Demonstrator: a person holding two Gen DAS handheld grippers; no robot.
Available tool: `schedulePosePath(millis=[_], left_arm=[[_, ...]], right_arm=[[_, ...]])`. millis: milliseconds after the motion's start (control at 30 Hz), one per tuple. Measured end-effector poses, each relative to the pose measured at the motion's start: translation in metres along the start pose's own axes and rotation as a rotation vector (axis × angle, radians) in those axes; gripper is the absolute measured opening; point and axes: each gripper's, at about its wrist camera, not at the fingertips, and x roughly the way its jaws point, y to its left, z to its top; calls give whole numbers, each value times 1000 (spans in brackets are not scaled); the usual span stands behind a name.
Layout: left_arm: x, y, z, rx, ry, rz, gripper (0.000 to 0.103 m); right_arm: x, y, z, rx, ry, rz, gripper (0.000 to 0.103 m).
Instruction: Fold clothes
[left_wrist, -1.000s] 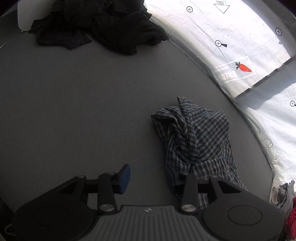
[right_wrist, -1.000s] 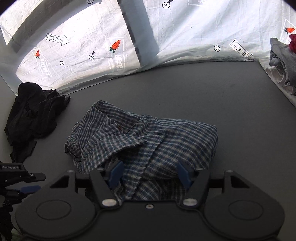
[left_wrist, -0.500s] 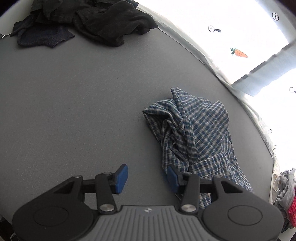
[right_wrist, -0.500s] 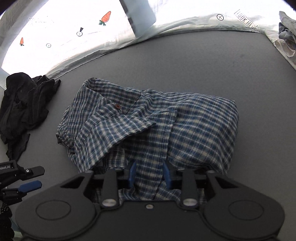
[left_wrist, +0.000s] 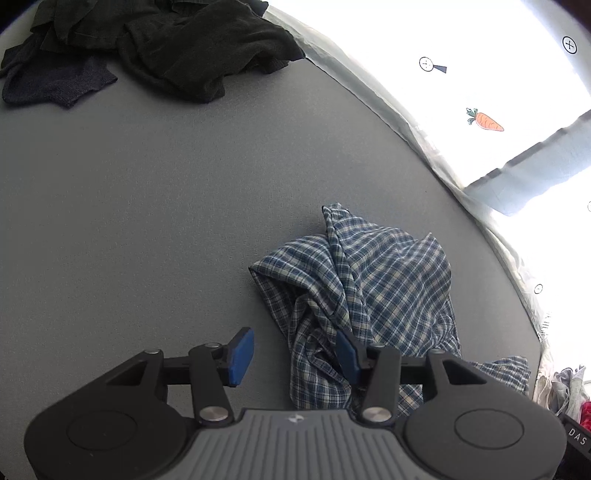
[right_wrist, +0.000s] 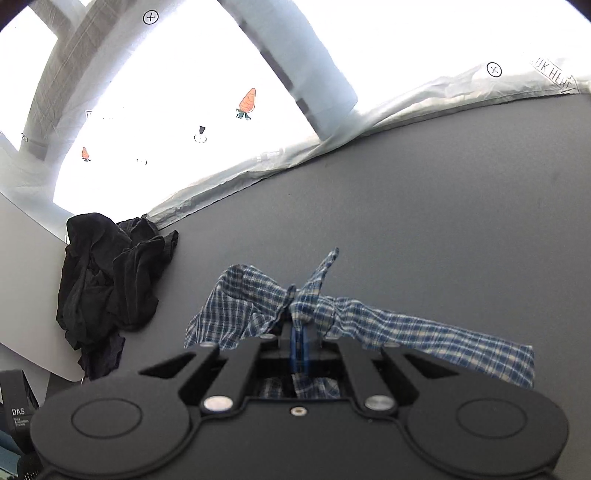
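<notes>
plaid shirt now bunched, lifted — right claw clamped on it

Left gripper stands open over the grey table, its right pad against a crumpled plaid shirt; dark clothes far ahead.

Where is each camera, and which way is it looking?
Left wrist view: sits on the left claw, looking down over its open blue pads at the plaid shirt on the grey table.
Right wrist view: sits on the right claw, looking across the table; its pads have just closed, pinching the shirt.
Both show the shirt, the black clothes pile and the white carrot-print sheet.
</notes>
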Motion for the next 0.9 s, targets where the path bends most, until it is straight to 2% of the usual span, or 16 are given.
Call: schedulePosePath(millis=[67, 133, 233, 267, 300, 333, 367, 400, 567, 700, 800, 900], left_arm=[[2, -6, 9, 14, -23, 8, 51], [5, -11, 14, 31, -43, 17, 53], [10, -19, 16, 60, -54, 32, 57], [13, -22, 15, 73, -49, 32, 57], [16, -24, 13, 80, -39, 32, 57], [19, -26, 10, 85, -28, 31, 57], [23, -27, 7, 89, -14, 29, 57], [29, -29, 2, 96, 6, 24, 57], [44, -44, -20, 173, 78, 11, 57], [47, -59, -33, 245, 102, -22, 57], [48, -70, -42, 310, 98, -39, 57], [49, -80, -49, 367, 79, -74, 57]], right_arm=[[-5, 0, 53, -2, -124, -1, 4], [-15, 0, 103, -21, -286, -35, 4], [-31, 0, 142, -63, -506, -189, 9], [-31, -2, 146, -85, -502, -245, 19], [-32, -3, 150, -107, -497, -300, 42], [-33, -7, 144, -123, -489, -337, 51], [-33, -12, 132, -137, -469, -347, 55], [-33, -17, 119, -150, -446, -358, 54], [-19, -45, 35, -118, -210, -376, 54], [-16, -51, -29, 28, -89, -282, 50], [-12, -38, -43, 59, -64, -184, 49], [-7, -22, -39, 71, -65, -96, 50]])
